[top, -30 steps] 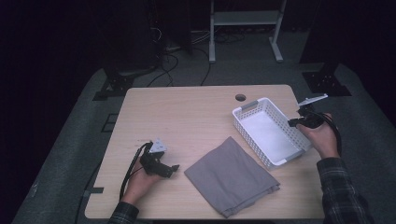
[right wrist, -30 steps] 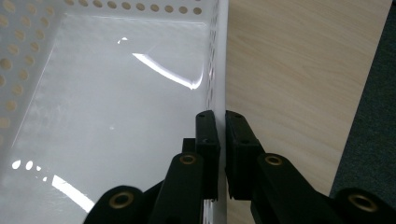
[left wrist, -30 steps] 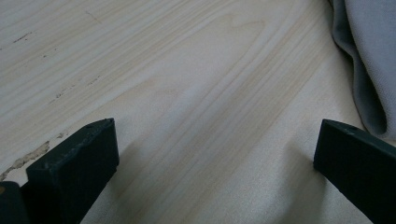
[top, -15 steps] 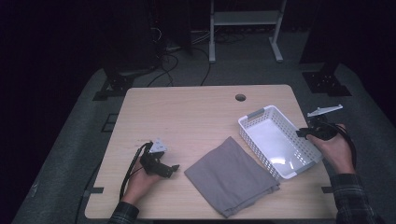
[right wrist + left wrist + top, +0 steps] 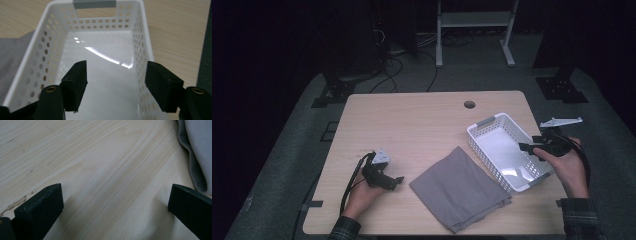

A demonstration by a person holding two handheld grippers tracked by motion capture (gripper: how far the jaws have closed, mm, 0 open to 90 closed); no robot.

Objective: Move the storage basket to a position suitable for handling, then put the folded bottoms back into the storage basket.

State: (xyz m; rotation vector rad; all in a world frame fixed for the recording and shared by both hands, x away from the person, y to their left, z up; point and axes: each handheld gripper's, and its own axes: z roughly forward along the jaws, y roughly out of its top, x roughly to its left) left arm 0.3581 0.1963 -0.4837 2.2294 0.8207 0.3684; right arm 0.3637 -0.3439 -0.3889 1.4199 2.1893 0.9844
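High view: a white basket with holes in its walls sits on the right part of a pale wooden table, set at a slant, one long side touching the edge of a grey cloth that lies rumpled near the front middle. The right gripper is held in a hand at the table's right edge and points left over the basket's near end, with its grey plate sticking out behind. In the right gripper view the 2 black jaws stand apart above the basket's glossy floor, one on each side of the middle, pressing on nothing; they have just been opening, and nothing lies between them but the floor below. The basket's far short wall shows a grey handle strip, and the cloth peeks in along the basket's left wall. The left gripper rests low on the table at the front left, held by the other hand, pointing right toward the cloth and just short of it. In the left gripper view its 2 jaws are spread wide over bare wood, holding nothing, with a fold of the cloth just beside the right-hand jaw.
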